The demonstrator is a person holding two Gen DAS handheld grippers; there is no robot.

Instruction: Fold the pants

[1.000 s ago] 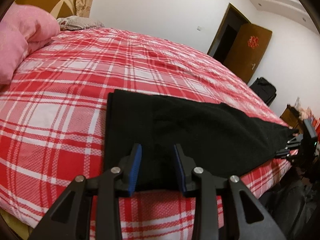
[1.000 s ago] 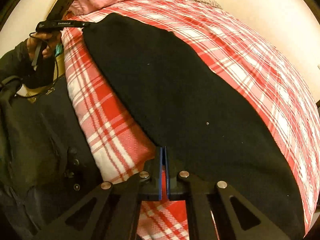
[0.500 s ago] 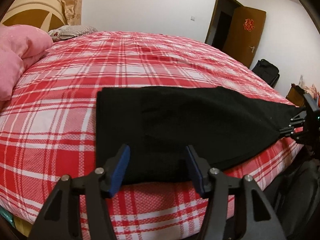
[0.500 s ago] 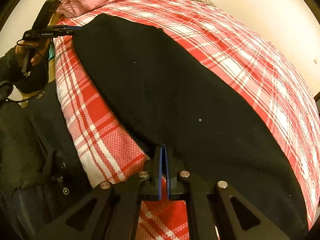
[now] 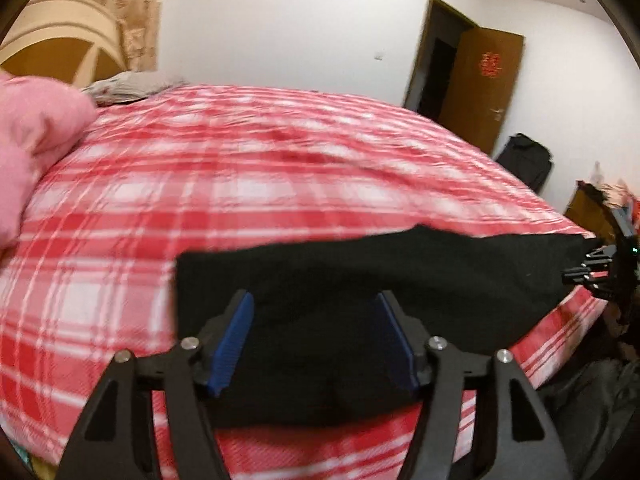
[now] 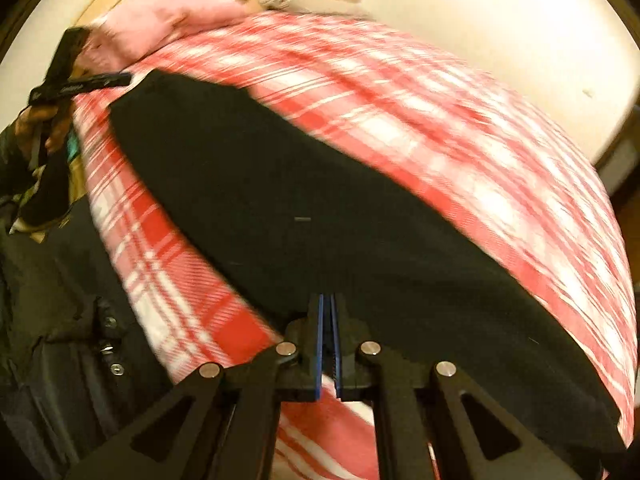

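A: The left claw (image 5: 316, 342) is opening wider, letting the pants (image 5: 360, 280) go near the bed's (image 5: 248, 168) front edge.

B: The right claw (image 6: 327, 340) is still pinching the other end, so one end is getting placed.

Bed with red-and-white plaid cover (image 5: 280, 184); flat black fabric pants (image 5: 360, 280) near front edge; crumpled pink quilt (image 5: 36, 128) and grey patterned pillow (image 5: 128, 86) at headboard end.
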